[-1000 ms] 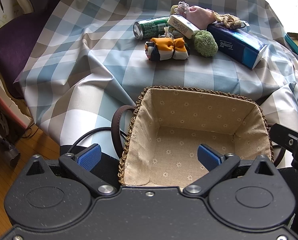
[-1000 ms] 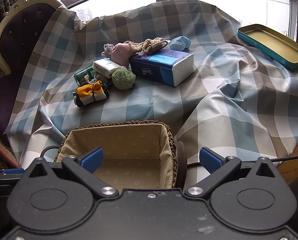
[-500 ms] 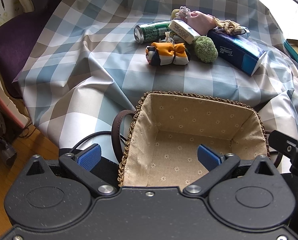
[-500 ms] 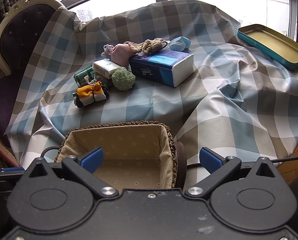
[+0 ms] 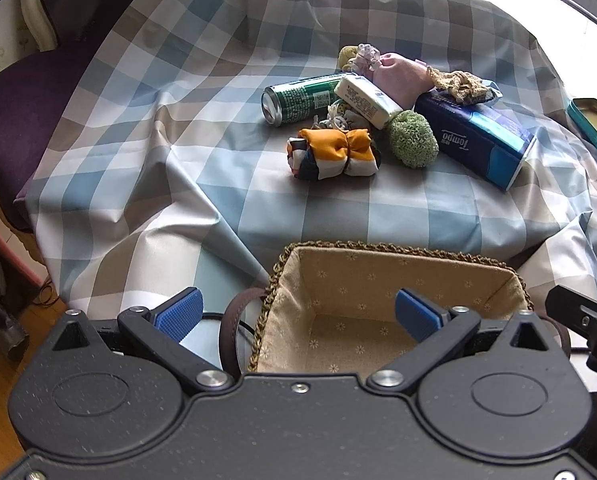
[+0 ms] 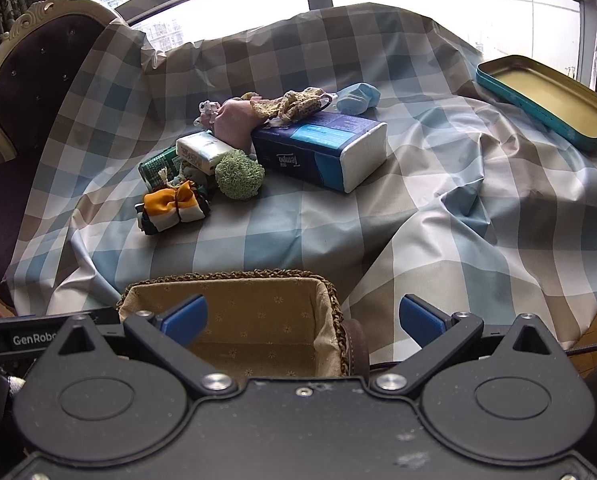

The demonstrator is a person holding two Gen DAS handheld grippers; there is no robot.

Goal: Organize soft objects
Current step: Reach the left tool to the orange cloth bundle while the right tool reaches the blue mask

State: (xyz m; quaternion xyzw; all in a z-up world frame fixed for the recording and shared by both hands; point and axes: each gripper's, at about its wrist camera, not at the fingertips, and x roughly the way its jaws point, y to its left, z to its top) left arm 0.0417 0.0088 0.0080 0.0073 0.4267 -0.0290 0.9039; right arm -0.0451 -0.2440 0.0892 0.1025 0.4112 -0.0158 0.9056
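Observation:
A fabric-lined woven basket sits empty at the near edge of the checked cloth. Beyond it lies a pile: an orange-and-white tied cloth bundle, a green knitted ball, a pink pouch, a crocheted beige piece and a blue face mask. My left gripper is open over the basket's left rim. My right gripper is open over its right rim. Both hold nothing.
A green can, a white tissue packet and a blue Tempo tissue pack lie in the pile. A teal tin lid rests far right. A purple chair stands left.
Both grippers have pulled back and tilted up slightly, so the basket sits lower in each view and more of the cloth shows. Nothing on the cloth has moved.

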